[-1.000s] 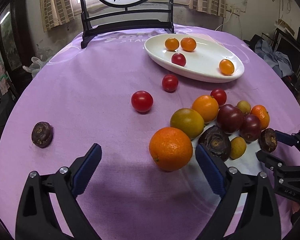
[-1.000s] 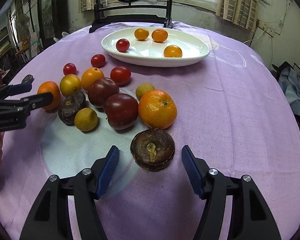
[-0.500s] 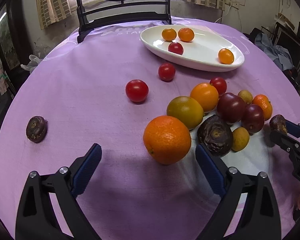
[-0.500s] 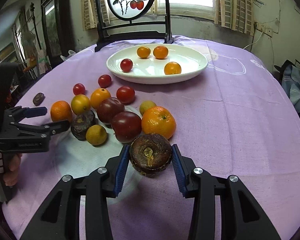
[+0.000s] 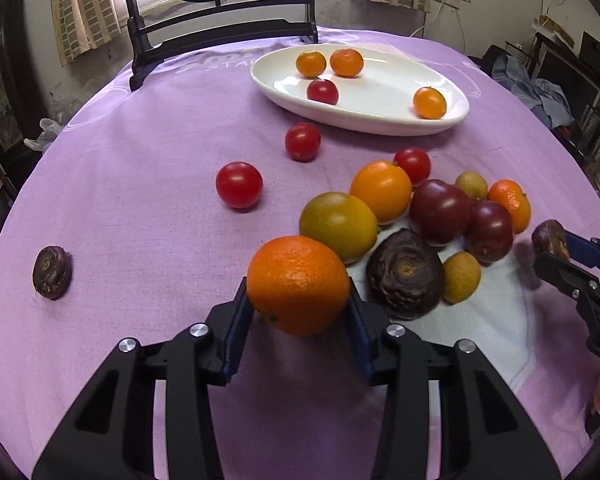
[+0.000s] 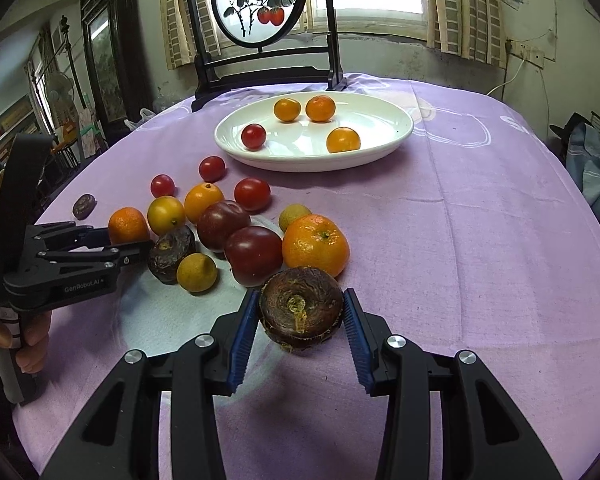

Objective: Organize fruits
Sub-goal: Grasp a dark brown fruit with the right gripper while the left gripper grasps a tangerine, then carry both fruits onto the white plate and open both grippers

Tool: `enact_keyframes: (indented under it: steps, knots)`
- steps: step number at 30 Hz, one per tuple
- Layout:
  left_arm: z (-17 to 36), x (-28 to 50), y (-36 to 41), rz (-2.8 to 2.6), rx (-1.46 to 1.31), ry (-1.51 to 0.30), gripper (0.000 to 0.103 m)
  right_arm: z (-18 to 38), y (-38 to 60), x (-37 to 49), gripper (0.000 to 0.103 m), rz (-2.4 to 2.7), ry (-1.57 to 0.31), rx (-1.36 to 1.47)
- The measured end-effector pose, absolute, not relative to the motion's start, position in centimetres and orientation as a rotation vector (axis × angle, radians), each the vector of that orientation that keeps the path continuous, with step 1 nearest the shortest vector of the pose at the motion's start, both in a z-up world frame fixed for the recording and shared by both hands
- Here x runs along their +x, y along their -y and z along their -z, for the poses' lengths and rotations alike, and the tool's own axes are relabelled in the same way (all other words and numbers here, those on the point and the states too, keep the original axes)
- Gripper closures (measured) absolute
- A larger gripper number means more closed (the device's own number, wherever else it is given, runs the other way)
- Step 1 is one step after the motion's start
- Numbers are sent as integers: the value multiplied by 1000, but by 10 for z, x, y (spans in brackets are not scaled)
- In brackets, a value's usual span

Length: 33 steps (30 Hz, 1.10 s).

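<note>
Bare cloth right of frame, passable, fruit cluster centre left blocking, plate upper centre obstructing.

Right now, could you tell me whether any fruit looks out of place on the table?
Yes: one dark brown fruit lies alone near the table's left edge, apart from the cluster and outside the white plate.

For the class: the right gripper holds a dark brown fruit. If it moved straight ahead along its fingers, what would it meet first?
Probably the large orange mandarin just beyond the held fruit in the right gripper; depth is uncertain.
</note>
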<state>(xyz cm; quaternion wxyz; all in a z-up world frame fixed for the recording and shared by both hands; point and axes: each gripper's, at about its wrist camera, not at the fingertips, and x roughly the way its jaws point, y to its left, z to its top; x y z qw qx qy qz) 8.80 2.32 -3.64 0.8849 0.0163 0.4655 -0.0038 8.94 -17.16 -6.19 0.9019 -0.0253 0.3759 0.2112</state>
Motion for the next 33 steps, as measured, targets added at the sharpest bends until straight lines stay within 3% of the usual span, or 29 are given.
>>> enact_keyframes:
  steps: [10,17,24,33]
  knots:
    - [-12,70,-29,37,15,-889,60,50,170,85,60,-393,-722,-74]
    - [-39,80,-22,52,38,-858,60,5,162,89,60,-411,-617,-114]
    - [-51,131,-13,53,25,-851,60,-25,147,120,60,-403,-543,-150]
    - [-40,207,-11,1,5,-888,60,-5,127,181,60,-399,-626,-142]
